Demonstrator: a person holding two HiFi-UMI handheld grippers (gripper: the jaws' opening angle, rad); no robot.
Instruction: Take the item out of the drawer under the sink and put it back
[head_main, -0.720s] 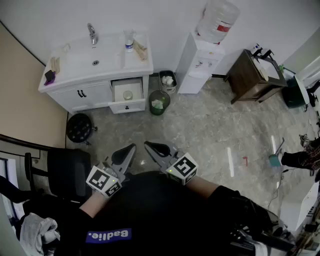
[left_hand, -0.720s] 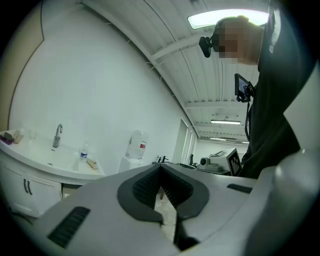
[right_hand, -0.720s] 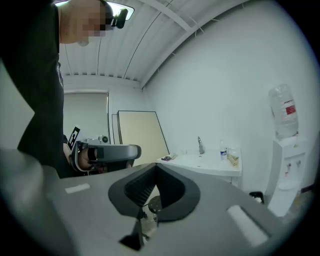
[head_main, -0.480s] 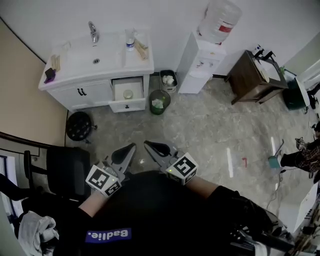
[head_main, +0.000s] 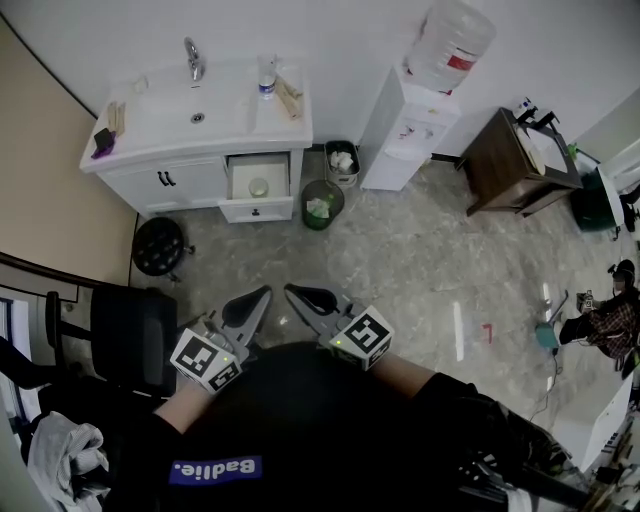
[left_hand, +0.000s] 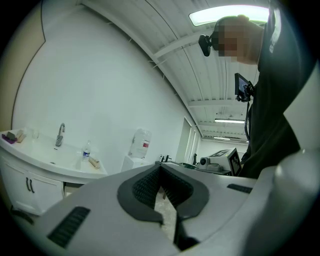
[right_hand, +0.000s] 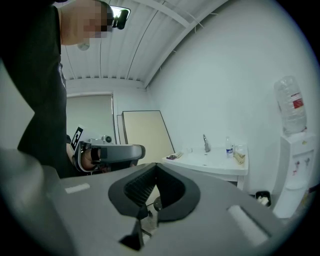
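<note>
The white sink cabinet (head_main: 170, 180) stands far ahead at the upper left of the head view. Its right-hand drawer (head_main: 258, 196) is pulled open, and a small round pale item (head_main: 259, 187) lies inside. Both grippers are held close to the person's body, well short of the cabinet. My left gripper (head_main: 262, 294) (left_hand: 160, 168) is shut and empty. Just to its right, my right gripper (head_main: 291, 291) (right_hand: 155, 166) is also shut with nothing in it. The sink top (right_hand: 212, 161) shows in the right gripper view, and the left gripper view also catches this sink top (left_hand: 47, 157).
A green bin (head_main: 319, 204) and a grey bin (head_main: 340, 160) stand right of the drawer, beside a white water dispenser (head_main: 412, 118). A black stool (head_main: 158, 245) and a black chair (head_main: 125, 335) are at the left. A brown desk (head_main: 515, 155) is at the right.
Both grippers keep their place and stay shut. The head view has drifted slightly, so the cabinet sits a little lower and further right in the picture.
</note>
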